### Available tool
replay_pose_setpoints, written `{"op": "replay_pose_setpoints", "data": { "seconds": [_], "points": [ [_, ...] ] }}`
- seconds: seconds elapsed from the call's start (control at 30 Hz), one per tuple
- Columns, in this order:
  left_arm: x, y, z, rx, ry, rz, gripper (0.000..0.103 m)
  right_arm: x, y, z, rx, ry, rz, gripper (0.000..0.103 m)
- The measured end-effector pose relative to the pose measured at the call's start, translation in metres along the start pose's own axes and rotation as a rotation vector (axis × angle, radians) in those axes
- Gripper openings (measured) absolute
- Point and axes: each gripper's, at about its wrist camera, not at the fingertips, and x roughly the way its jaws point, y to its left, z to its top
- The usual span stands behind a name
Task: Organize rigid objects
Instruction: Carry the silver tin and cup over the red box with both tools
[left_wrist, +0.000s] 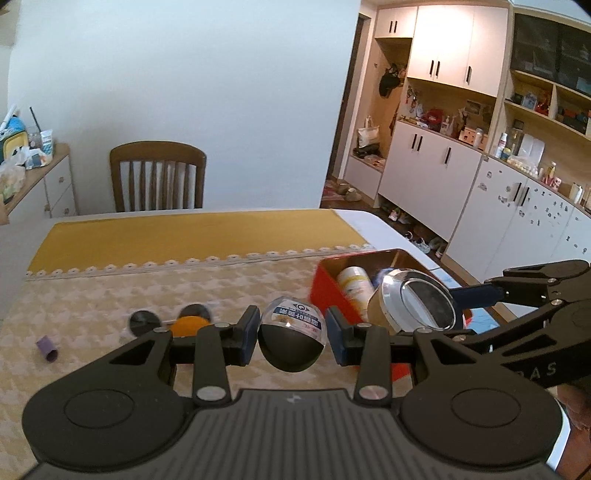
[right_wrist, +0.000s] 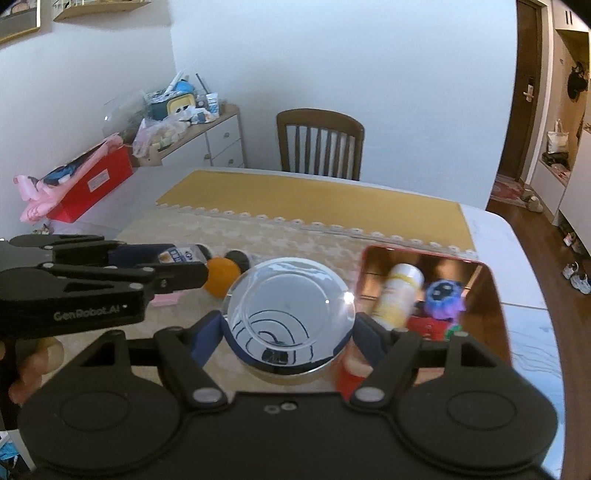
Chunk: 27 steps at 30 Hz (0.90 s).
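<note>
Tin (left_wrist: 325, 284), red outside and gold within, lies just right of the left hand-held gripper (left_wrist: 292, 336), nearer the right hand-held gripper (right_wrist: 290, 332). Left one grasps a smooth capsule (left_wrist: 291, 334), clear dome over black base; right one clenches a round jar (right_wrist: 290, 314) with mirrored lid, above the bench (right_wrist: 295, 236).

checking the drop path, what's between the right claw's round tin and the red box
Nothing: the mirror-lidded tin sits right beside the red box rim, seen in the right wrist view.
</note>
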Motion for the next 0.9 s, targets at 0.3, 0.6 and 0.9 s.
{"op": "replay_pose_setpoints", "data": {
  "seconds": [0.3, 0.6, 0.9],
  "points": [
    [0.028, -0.053, 0.010, 0.014, 0.023, -0.025, 0.038, -0.010, -0.055, -0.007, 0.002, 0.007, -0.019, 0.076],
    [0.078, -0.097, 0.014, 0.014, 0.096, -0.056, 0.039, 0.000, -0.116, -0.018, 0.035, 0.047, -0.044, 0.076],
    [0.131, -0.120, 0.030, 0.017, 0.145, -0.051, 0.038, 0.020, -0.155, -0.025, -0.008, 0.089, -0.051, 0.076]
  ]
}}
